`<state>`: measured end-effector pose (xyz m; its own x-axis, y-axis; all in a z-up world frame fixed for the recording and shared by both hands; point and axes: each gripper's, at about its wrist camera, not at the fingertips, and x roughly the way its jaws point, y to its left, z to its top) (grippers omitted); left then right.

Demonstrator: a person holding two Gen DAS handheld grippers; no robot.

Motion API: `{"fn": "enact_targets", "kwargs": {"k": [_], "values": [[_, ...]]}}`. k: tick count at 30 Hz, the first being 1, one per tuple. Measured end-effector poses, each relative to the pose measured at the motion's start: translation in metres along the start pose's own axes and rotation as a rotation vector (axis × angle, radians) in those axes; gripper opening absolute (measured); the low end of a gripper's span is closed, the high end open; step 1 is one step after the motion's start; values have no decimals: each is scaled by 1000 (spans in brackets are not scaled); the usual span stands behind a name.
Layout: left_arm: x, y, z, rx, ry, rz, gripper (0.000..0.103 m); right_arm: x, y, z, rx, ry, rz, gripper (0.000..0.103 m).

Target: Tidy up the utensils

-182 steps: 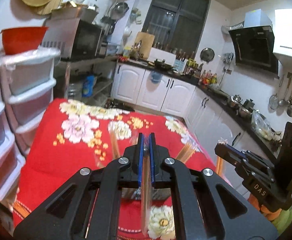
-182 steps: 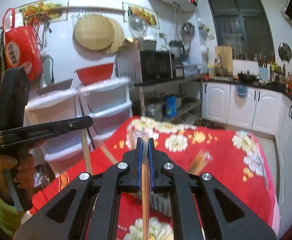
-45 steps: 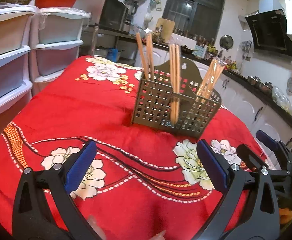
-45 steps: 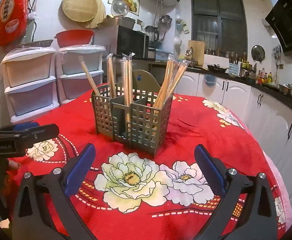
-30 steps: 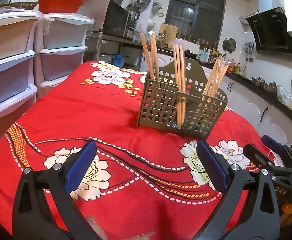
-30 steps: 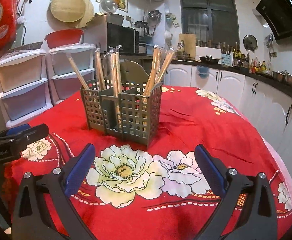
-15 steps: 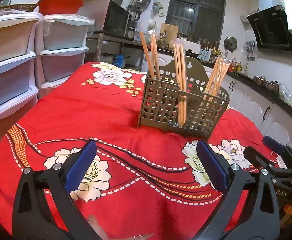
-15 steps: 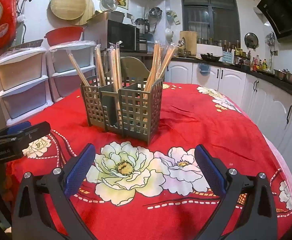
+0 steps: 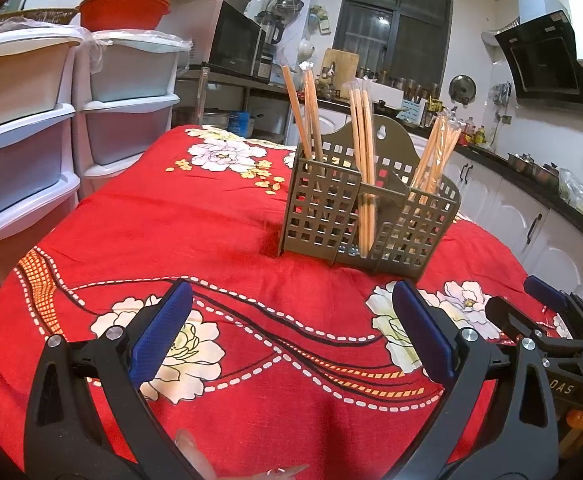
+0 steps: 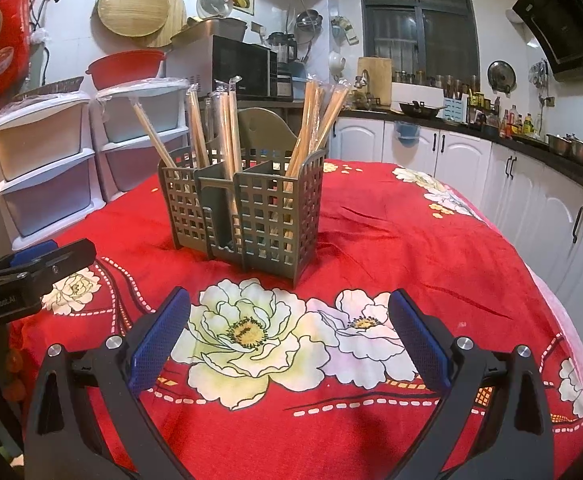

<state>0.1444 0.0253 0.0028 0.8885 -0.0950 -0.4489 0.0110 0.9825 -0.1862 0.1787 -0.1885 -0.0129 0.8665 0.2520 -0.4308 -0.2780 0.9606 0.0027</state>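
Holding both tongs, left [image 9: 291, 334] and right [image 10: 289, 338], spread wide and empty, I see the chopsticks [image 10: 227, 128] standing in the holder [image 10: 247, 210] mid-table [image 10: 431, 240]; I'd check no stray pairs remain, then withdraw without nudging it.

Red floral tablecloth [image 9: 195, 216] covers the table; white plastic drawer units [image 10: 47, 168] stand beside it, a red basin [image 10: 125, 68] on top, microwave [image 10: 243, 68] behind, range hood [image 9: 543, 68] on the wall.
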Motion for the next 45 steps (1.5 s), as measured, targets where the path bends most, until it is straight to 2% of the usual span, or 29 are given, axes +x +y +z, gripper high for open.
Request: {"fn": "enact_targets", "kwargs": {"k": [45], "values": [[-1, 3, 1, -11, 7, 9, 92, 2, 2, -2, -10, 8, -2, 96]]}}
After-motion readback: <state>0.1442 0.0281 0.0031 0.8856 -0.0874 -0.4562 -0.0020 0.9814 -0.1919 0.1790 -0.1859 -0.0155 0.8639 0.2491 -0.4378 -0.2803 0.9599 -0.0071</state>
